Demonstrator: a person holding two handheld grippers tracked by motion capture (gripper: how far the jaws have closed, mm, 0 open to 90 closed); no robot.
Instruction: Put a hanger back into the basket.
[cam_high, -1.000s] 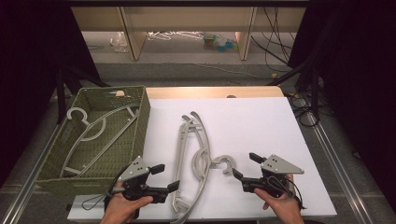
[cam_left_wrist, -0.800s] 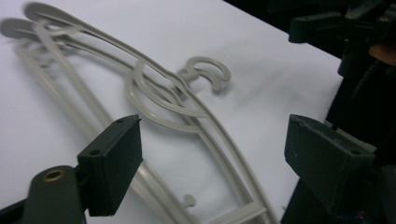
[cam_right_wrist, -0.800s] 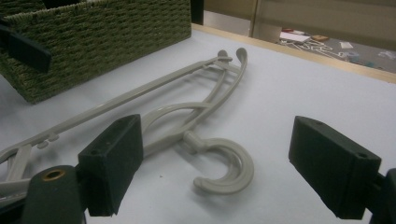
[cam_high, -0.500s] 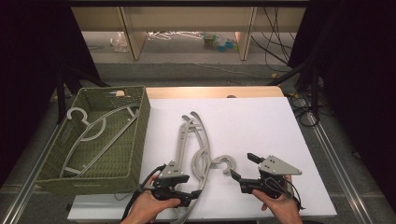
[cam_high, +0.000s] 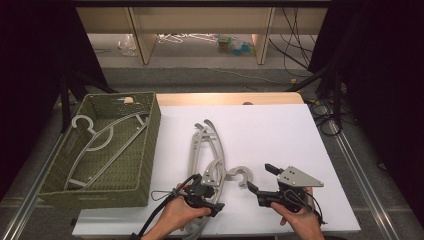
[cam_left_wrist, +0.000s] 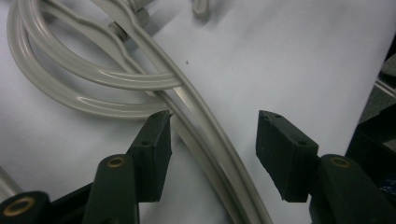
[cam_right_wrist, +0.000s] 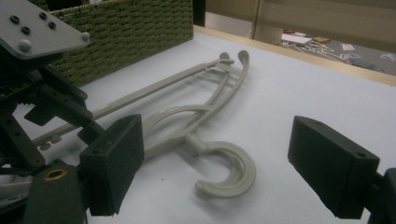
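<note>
Grey hanger btwn closing left hand-held gripper jaws, untouched; right hand-held gripper open.

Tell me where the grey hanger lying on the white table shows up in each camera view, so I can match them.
High view: the hanger lies mid-table, right of the green basket, hook toward the right gripper.
Left gripper view: its curved arms cross from upper left down between the open jaws.
Right gripper view: it stretches from the centre up toward the basket.
Shared landmark: its hook.
</note>
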